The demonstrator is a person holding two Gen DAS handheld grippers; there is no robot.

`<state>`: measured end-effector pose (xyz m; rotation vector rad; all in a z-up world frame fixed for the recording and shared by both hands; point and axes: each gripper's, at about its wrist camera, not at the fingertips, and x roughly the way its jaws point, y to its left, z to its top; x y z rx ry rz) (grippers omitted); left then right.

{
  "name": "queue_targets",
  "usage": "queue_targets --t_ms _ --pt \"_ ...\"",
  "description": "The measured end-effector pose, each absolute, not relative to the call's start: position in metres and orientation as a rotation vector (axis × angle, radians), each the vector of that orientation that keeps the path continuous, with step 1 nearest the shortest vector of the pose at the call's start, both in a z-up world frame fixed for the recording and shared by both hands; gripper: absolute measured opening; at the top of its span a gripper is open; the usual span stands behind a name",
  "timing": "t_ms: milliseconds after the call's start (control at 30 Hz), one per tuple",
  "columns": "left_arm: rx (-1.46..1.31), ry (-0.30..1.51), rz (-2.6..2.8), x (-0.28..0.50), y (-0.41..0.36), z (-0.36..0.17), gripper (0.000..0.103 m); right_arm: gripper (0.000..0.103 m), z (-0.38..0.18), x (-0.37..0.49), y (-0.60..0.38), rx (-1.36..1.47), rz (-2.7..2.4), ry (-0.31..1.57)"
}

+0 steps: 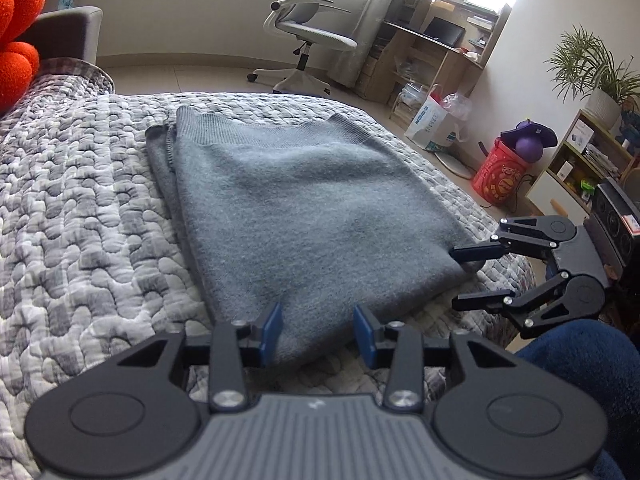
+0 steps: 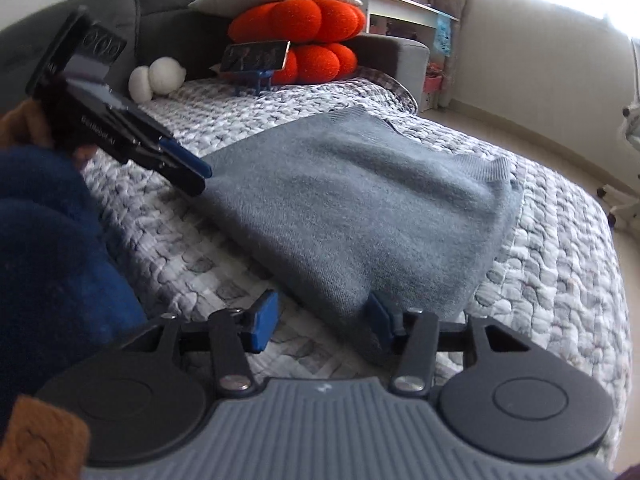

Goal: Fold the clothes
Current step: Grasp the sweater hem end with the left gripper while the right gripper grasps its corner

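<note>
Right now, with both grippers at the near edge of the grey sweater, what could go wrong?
1. The left gripper is open over the grey sweater hem; closing may catch only the top layer, so the fold slides apart.
2. The right gripper is open at the near corner, one pad under the fabric; it could also pinch the quilt.
3. The sweater's right edge lies near the bed edge and might slip off.

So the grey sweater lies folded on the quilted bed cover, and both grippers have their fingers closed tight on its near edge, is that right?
Not quite. The grey sweater does lie folded on the quilted bed cover, but neither gripper is closed on it. The left wrist view shows the left gripper with its fingers apart; the right wrist view shows the same for the right gripper.
</note>
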<state>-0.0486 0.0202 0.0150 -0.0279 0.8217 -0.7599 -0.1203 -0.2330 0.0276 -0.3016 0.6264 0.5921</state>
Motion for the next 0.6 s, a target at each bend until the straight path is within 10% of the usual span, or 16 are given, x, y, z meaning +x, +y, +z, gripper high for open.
queue_targets --t_ms 167,300,600 --pt "-0.011 0.822 -0.753 -0.049 0.018 0.018 0.041 0.053 0.024 -0.12 -0.213 -0.549 0.587 0.593" --pt "0.046 0.798 -0.74 -0.051 0.013 0.025 0.042 0.017 0.03 -0.114 -0.213 -0.551 0.57 0.585" --pt "0.226 0.667 -0.8 -0.063 -0.009 0.052 0.059 0.013 0.064 -0.096 -0.218 -0.387 0.513 0.559"
